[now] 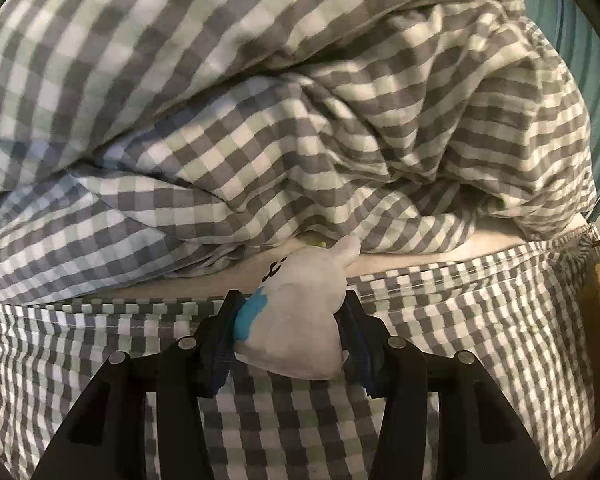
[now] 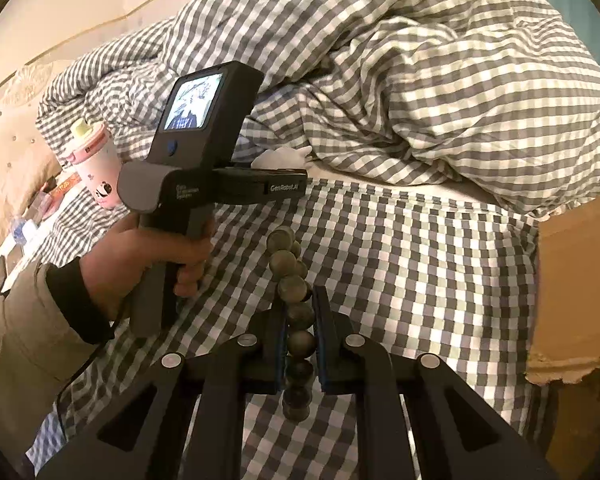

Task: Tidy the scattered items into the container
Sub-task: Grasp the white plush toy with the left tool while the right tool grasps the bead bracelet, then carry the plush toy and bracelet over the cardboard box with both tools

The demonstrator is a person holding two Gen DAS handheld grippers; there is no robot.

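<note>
A small white plush toy (image 1: 300,320) with a blue patch and a stitched face lies at the edge of the checked duvet. My left gripper (image 1: 292,297) is shut on it, one pad on each flank. In the right wrist view that same gripper's body (image 2: 204,152) shows in a person's hand (image 2: 140,256), with a bit of the white toy (image 2: 284,156) past it. My right gripper (image 2: 298,300) is shut on a string of dark round beads (image 2: 283,261), which stands up above the fingers and hangs below them. A brown cardboard box (image 2: 572,288) stands at the right.
A bunched grey-and-white checked duvet (image 2: 420,80) fills the far side of the bed. The checked sheet (image 2: 420,280) covers the near side. A pink cup (image 2: 98,168) with a panda print and several small items sit at the far left, by a padded headboard (image 2: 12,140).
</note>
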